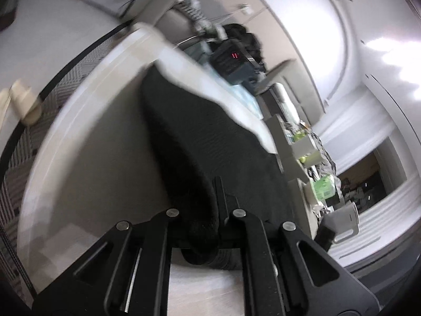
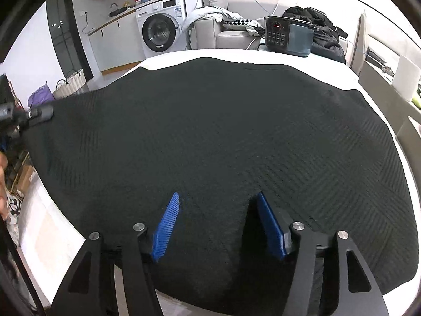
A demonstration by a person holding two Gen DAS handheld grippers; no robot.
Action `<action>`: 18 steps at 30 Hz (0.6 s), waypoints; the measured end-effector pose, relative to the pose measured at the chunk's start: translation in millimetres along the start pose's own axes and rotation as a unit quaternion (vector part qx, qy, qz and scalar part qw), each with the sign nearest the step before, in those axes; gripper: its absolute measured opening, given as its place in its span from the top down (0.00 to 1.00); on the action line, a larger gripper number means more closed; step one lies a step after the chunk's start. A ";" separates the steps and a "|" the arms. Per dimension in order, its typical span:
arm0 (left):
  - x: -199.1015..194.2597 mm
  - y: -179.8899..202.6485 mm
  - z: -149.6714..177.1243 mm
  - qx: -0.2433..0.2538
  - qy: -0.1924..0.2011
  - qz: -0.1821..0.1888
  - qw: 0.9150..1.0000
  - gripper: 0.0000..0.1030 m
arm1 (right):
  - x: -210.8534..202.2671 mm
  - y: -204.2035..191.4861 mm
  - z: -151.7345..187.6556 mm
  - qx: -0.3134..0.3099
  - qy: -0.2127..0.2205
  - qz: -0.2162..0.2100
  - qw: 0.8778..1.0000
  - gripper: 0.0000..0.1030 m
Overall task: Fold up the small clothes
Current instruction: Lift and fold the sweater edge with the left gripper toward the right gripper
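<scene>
Two grippers work one black knitted cloth [image 2: 223, 137] spread over the white table [image 2: 355, 76]. Nearest, the right gripper [image 2: 218, 200] stands wide, blue pads [image 2: 167, 226] apart just above the cloth's near edge, gripping nothing. The left gripper [image 1: 219, 184] is clamped on a corner of it. Farther back sits a dark appliance [image 2: 286, 36], then a washing machine [image 2: 160, 26].

We saw that the right hand-held gripper [image 2: 217, 221] had black angular link arms, round silver pivot screws and ribbed blue pads [image 2: 167, 226]. The left hand-held gripper [image 1: 219, 210] showed the same black links and silver screws.
</scene>
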State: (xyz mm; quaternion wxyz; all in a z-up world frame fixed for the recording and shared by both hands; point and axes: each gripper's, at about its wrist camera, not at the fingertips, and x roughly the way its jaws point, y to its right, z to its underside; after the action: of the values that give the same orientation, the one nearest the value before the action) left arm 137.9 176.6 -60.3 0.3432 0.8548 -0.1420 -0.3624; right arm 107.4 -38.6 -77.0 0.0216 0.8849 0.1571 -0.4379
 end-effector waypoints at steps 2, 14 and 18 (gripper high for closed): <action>6.7 28.1 -11.1 0.026 0.000 0.010 1.000 0.94 | -2.9 2.6 -0.1 0.006 0.002 -0.009 1.000 0.39; 165.6 244.0 32.7 0.205 -0.160 0.097 0.961 0.92 | -72.2 102.4 18.5 0.108 0.055 0.032 0.992 0.38; 211.3 243.8 84.8 0.193 -0.261 0.104 0.940 0.73 | -81.4 146.0 36.5 0.147 0.044 0.072 0.985 0.37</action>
State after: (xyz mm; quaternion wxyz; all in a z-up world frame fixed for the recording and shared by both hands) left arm 225.9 -144.9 -45.1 0.1579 0.7604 -0.3823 -0.5006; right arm 76.5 -204.8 -50.3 -0.0843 0.9057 0.0273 -0.4145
